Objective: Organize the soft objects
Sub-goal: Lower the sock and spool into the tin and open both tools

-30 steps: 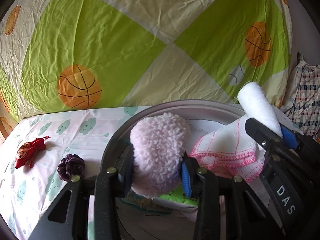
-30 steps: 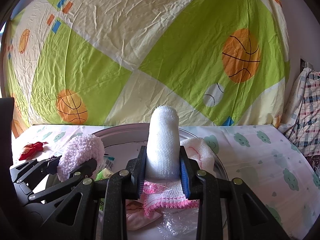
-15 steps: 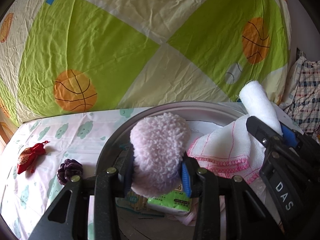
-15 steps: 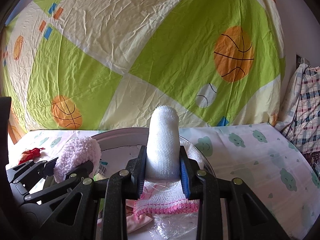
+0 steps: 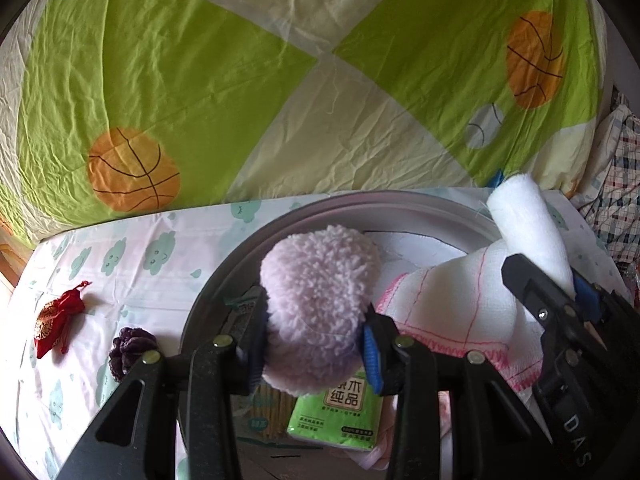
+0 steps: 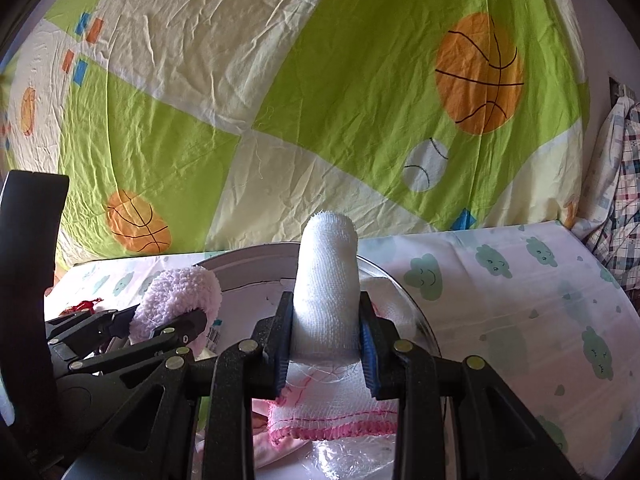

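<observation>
A fluffy pink pad [image 5: 318,312] is seen between the fingers of the left gripper [image 5: 316,344], whose jaws are opening while both fingers are still laid against its sides, and a white gauze roll [image 6: 325,284] is pinched upright between the narrowly set fingers of the right gripper [image 6: 325,344]. Just beneath both grippers a round metal basin [image 5: 420,210] is set on the cloud-print sheet [image 5: 132,264], and a green tissue pack [image 5: 340,412] and a pink-edged white cloth [image 5: 448,312] are held inside it. Farther left on the sheet a purple scrunchie [image 5: 130,346] and a red pouch [image 5: 54,322] are laid apart from the basin, and a basketball-print quilt [image 5: 280,80] is piled behind everything.
</observation>
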A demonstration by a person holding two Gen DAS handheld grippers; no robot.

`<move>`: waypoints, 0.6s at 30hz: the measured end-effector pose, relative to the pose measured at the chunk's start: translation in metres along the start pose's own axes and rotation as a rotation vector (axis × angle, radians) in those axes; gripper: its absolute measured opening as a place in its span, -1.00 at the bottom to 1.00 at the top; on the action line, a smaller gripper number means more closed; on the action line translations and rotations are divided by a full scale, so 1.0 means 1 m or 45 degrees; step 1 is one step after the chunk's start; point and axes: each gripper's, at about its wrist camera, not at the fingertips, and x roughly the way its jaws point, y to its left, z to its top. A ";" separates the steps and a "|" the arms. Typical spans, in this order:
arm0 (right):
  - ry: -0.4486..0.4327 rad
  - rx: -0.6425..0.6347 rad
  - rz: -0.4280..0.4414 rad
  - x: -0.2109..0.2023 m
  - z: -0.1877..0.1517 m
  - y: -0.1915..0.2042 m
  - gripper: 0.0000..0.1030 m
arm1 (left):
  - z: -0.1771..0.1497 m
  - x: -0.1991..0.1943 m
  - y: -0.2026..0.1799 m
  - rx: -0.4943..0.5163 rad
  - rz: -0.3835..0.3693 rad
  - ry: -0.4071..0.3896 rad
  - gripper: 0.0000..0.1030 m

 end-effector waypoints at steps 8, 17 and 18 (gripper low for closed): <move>0.015 0.154 0.150 0.004 -0.001 -0.023 0.16 | 0.000 0.003 0.014 -0.142 -0.015 0.052 0.99; -0.008 0.208 0.148 0.000 -0.002 -0.027 0.26 | -0.005 0.004 0.017 -0.160 -0.081 0.077 0.99; -0.013 0.210 0.144 -0.001 -0.001 -0.027 0.26 | -0.006 0.001 0.016 -0.156 -0.078 0.065 0.99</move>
